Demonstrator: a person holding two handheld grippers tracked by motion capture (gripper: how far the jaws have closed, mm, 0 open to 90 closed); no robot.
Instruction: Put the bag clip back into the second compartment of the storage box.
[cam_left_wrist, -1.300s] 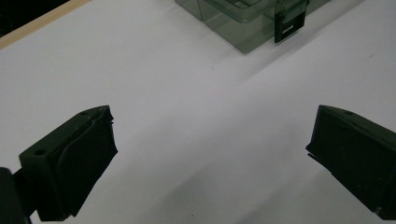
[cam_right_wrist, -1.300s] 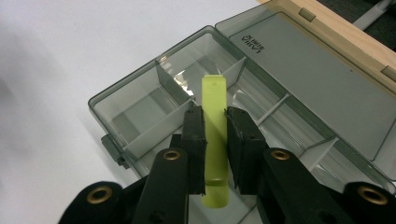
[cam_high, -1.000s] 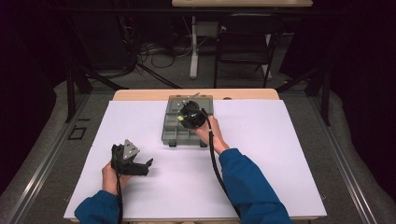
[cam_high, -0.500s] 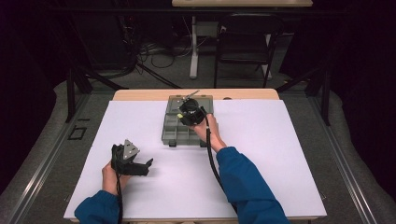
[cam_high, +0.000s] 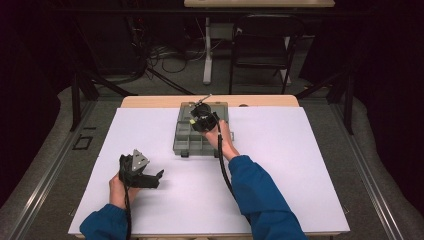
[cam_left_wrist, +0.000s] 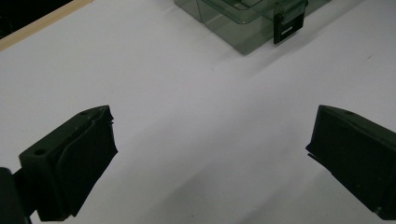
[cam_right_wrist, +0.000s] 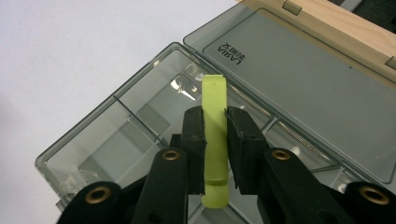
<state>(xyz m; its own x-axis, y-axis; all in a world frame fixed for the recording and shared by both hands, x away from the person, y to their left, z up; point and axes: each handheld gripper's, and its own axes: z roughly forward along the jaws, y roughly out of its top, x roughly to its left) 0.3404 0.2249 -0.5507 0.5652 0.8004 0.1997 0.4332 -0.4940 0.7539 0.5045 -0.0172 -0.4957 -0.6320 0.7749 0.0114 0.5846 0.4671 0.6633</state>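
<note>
Yellow-green plastic bar (cam_right_wrist: 214, 140): flat, narrow, rounded ends, matte. Clamped lengthwise between the jaws of the right gripper (cam_right_wrist: 215, 140), above the open compartments of the grey transparent organizer box (cam_right_wrist: 93, 144), whose lid (cam_right_wrist: 303, 84) lies flat behind. Right hand (cam_high: 223, 137) reaches forward over the box, gripper angled down. Left gripper (cam_left_wrist: 210, 154) low over the white table (cam_left_wrist: 187, 93), jaws spread wide, nothing between them.
</note>
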